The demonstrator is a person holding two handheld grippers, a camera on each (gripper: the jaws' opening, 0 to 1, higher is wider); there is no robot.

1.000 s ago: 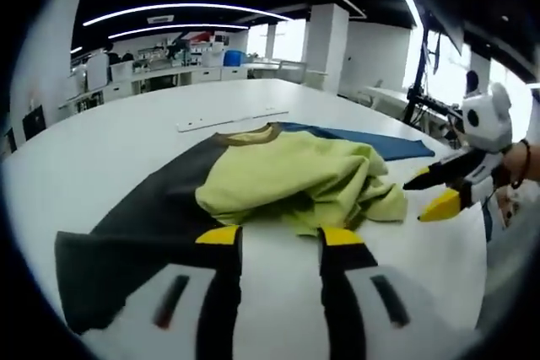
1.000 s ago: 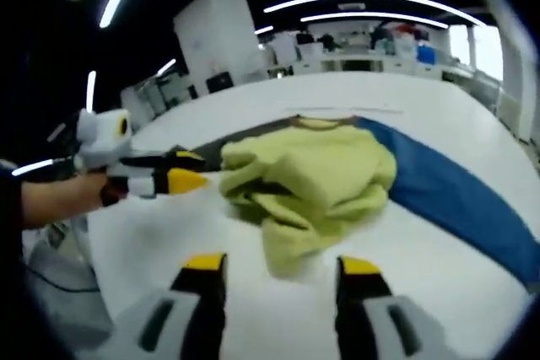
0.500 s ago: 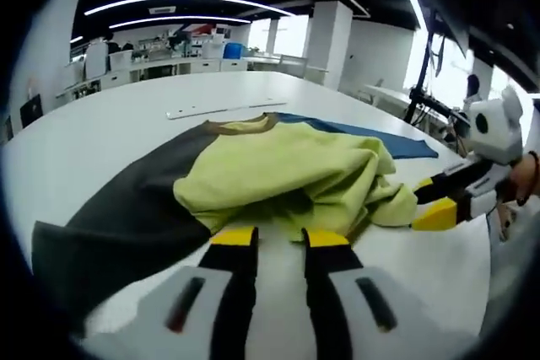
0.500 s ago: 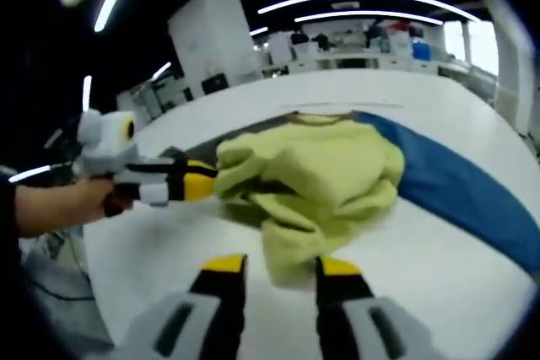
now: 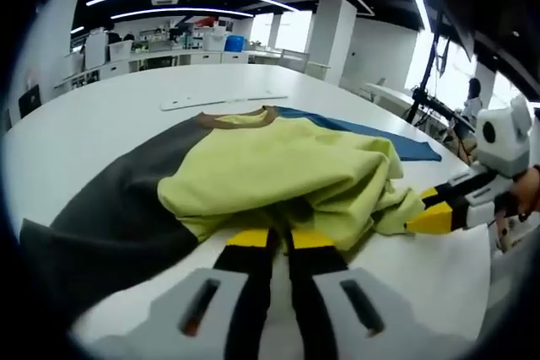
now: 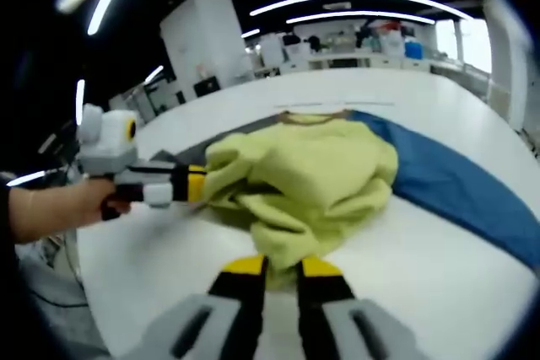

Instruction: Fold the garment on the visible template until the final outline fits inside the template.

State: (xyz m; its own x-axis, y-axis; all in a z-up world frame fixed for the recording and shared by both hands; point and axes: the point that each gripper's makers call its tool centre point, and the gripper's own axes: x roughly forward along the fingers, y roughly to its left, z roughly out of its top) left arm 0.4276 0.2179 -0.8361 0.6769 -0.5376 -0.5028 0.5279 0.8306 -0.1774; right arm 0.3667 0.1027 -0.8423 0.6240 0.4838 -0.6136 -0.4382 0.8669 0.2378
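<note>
a yellow-green garment point(image 5: 278, 170) lies bunched in a loose heap on a wide white counter point(image 5: 101, 115), its brown-trimmed collar at the far side. it sits across a flat template of two colours — a dark grey half point(image 5: 110, 208) spreading off to one side and a blue half point(image 5: 371, 137) running off to the other. in the right gripper view the same garment point(image 6: 308, 179) covers the middle of the template, with the blue strip point(image 6: 460, 187) stretching away to the right and only a sliver of the dark half showing by the collar.

the left gripper point(image 5: 278, 239) is down at the near edge of the heap, its yellow-tipped jaws drawn almost together with a fold of the yellow-green cloth caught between the tips. seen from the right gripper view, it point(image 6: 198, 185) reaches in from the left, held in a person's hand point(image 6: 80, 208), its tips buried in the side of the garment.

the right gripper point(image 6: 280, 267) is at its own near edge of the garment, jaws nearly pressed together on a hanging flap of the cloth. in the left gripper view it point(image 5: 422, 212) comes in from the right, its yellow tip touching the crumpled corner of the garment.

a thin pale strip point(image 5: 224, 102) lies on the counter just beyond the collar.
</note>
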